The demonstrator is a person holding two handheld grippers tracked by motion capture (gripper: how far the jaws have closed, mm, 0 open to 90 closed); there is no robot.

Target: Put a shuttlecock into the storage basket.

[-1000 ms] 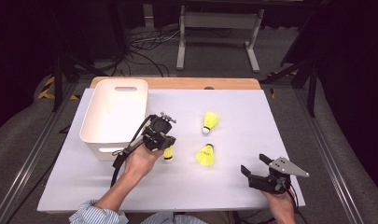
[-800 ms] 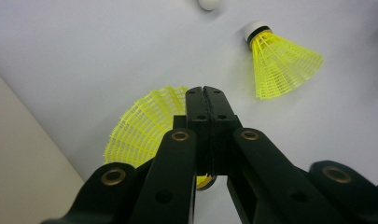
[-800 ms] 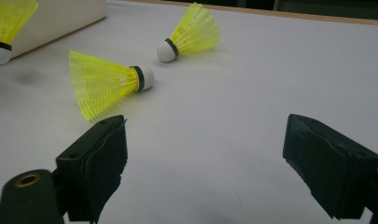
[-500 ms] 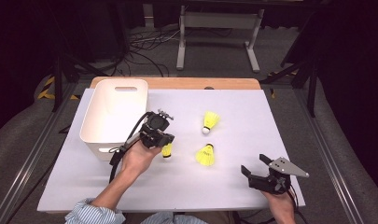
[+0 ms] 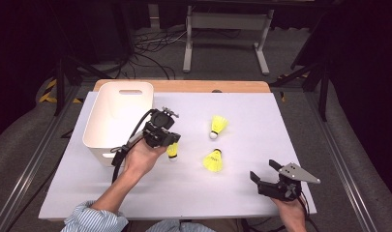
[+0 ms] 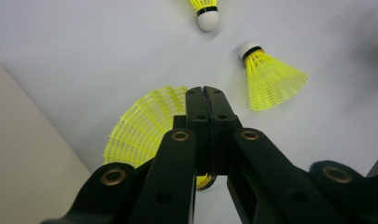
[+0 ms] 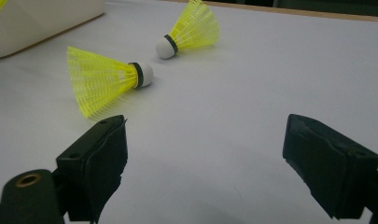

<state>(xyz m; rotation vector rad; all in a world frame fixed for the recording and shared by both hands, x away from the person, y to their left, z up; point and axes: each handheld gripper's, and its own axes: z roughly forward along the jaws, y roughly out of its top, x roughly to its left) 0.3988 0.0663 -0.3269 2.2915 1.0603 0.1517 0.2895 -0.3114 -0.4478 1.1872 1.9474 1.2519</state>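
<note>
Three yellow shuttlecocks with white corks are on the white table. My left gripper [image 5: 167, 141] [image 6: 205, 92] is shut on the skirt of one shuttlecock [image 5: 173, 151] [image 6: 142, 128], holding it just off the table beside the white bin [image 5: 117, 113]. Two more shuttlecocks lie loose to the right: a far one [image 5: 218, 125] [image 6: 206, 13] [image 7: 192, 29] and a near one [image 5: 213, 161] [image 6: 272, 79] [image 7: 105, 80]. At the front right my right gripper [image 5: 270, 175] [image 7: 205, 135] stands open over bare table, the near shuttlecock ahead of its left jaw.
The white bin's wall [image 6: 23, 154] [image 7: 35, 18] is close on the left gripper's left. A wooden strip [image 5: 184, 86] runs along the table's far edge. Black metal frames and cables stand on the floor behind. A striped sleeve [image 5: 92, 220] enters at the bottom.
My left gripper has risen slightly and drifted toward the bin, carrying the shuttlecock. The right gripper has stayed still.
</note>
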